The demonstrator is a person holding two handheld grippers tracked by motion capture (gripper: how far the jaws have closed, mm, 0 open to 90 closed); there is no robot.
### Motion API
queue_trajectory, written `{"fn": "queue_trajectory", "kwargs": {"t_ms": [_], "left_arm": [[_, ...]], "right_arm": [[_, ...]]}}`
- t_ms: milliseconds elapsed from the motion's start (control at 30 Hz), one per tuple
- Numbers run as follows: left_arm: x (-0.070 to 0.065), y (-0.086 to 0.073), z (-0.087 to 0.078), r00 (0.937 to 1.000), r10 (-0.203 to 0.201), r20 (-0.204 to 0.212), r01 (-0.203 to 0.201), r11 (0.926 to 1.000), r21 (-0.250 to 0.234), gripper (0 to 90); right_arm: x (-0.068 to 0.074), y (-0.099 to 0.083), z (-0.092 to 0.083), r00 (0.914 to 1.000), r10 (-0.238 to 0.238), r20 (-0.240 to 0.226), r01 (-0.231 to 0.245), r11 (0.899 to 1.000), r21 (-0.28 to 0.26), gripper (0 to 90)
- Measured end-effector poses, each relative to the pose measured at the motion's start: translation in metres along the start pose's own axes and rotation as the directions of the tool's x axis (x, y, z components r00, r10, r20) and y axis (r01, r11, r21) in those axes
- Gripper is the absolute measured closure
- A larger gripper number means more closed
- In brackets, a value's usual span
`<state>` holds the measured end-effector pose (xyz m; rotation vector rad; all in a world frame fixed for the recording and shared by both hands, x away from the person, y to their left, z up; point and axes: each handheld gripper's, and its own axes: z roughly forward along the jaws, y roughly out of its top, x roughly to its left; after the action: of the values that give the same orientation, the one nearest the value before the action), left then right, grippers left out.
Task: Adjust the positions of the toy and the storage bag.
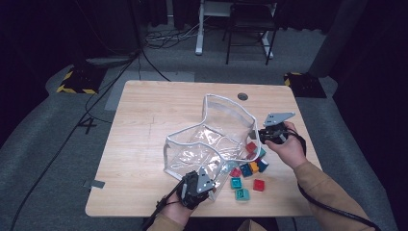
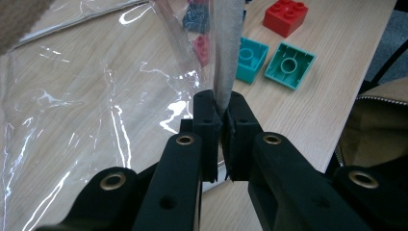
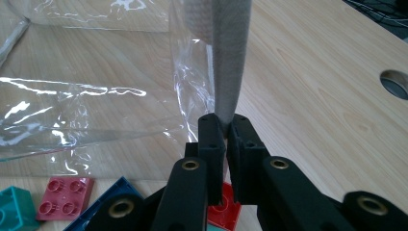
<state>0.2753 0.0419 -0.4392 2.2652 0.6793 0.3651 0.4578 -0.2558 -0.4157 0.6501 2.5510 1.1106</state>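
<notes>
A clear plastic bag (image 1: pixel 207 139) with pale fabric trim lies open on the wooden table (image 1: pixel 144 110). At its near corner my left gripper (image 1: pixel 214 180) is shut on the trim (image 2: pixel 226 57), which rises between the jaws of the left gripper (image 2: pixel 222 108). On the bag's right side my right gripper (image 1: pixel 258 135) is shut on the trim (image 3: pixel 230 57), as the right gripper (image 3: pixel 225 126) shows close up. Several toy bricks lie by the bag's right front: a red brick (image 1: pixel 259 185), a teal brick (image 1: pixel 242 194) and a blue brick (image 1: pixel 246 169).
A round cable hole (image 1: pixel 243 96) sits near the table's far right edge. Cables trail from both grippers off the near edge. A red brick (image 2: pixel 285 14) and two teal bricks (image 2: pixel 251 57) lie close to the table's near edge. Chair and desk legs (image 1: pixel 250 43) stand beyond the table.
</notes>
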Motion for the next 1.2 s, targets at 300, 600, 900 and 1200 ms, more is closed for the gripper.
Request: {"fn": "queue_trajectory", "kwargs": {"t_ms": [300, 600, 900, 1200], "left_arm": [[-0.007, 0.013, 0.014, 0.9987, 0.036, 0.035, -0.036, 0.9993, -0.007, 85.6], [-0.006, 0.007, -0.003, 0.9974, 0.058, 0.042, -0.057, 0.9982, -0.02, 55.2], [0.016, -0.031, -0.046, 0.9991, -0.026, -0.033, 0.024, 0.9986, -0.048, 45.4], [0.064, -0.071, -0.065, 0.9768, -0.133, -0.167, 0.129, 0.9909, -0.038, 44.0]], "right_arm": [[-0.009, -0.021, -0.023, 0.9981, 0.052, 0.033, -0.052, 0.999, 0.0, 84.2], [-0.017, -0.04, -0.045, 0.9835, 0.178, 0.033, -0.176, 0.983, -0.058, 50.7], [-0.02, -0.061, -0.059, 0.9652, 0.247, 0.085, -0.241, 0.968, -0.074, 37.6], [-0.016, -0.075, -0.053, 0.9483, 0.3, 0.102, -0.295, 0.953, -0.069, 34.8]]}}
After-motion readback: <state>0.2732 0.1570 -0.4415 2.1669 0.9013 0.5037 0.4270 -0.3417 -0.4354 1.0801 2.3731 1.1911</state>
